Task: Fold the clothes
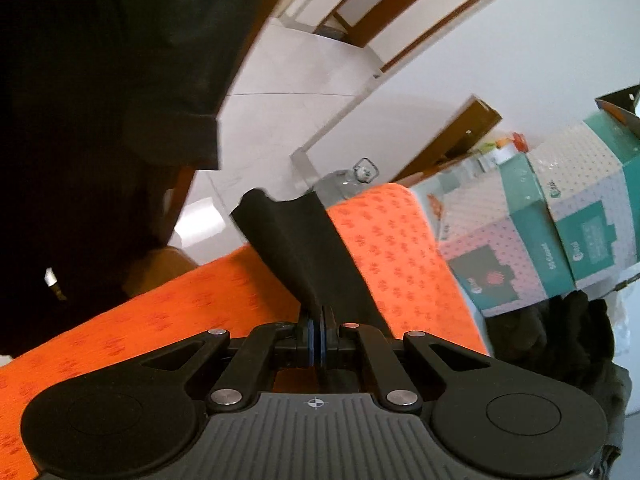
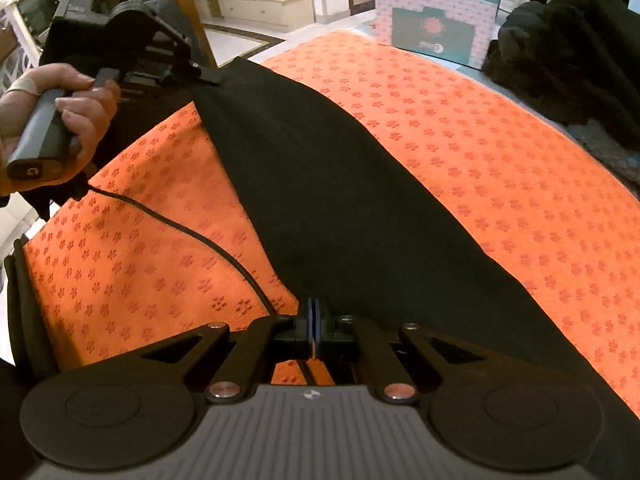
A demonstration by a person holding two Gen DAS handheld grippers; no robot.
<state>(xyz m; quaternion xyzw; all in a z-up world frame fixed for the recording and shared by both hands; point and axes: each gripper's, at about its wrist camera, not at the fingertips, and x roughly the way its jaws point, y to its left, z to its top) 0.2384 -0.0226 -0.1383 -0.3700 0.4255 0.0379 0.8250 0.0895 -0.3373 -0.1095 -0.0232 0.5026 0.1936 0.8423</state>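
Orange patterned cloth (image 2: 460, 152), white floor (image 1: 304, 80), perhaps tiled

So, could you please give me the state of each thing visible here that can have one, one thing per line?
Left gripper: shut on the black garment.
Right gripper: shut on the black garment.
Black fabric garment: stretched in a band between both grippers, over the cloth.
Orange patterned table cloth: spread flat.
Dark heap of clothes: crumpled, unfolded, at the cloth's far edge.
Teal and pink cardboard box: upright, closed.
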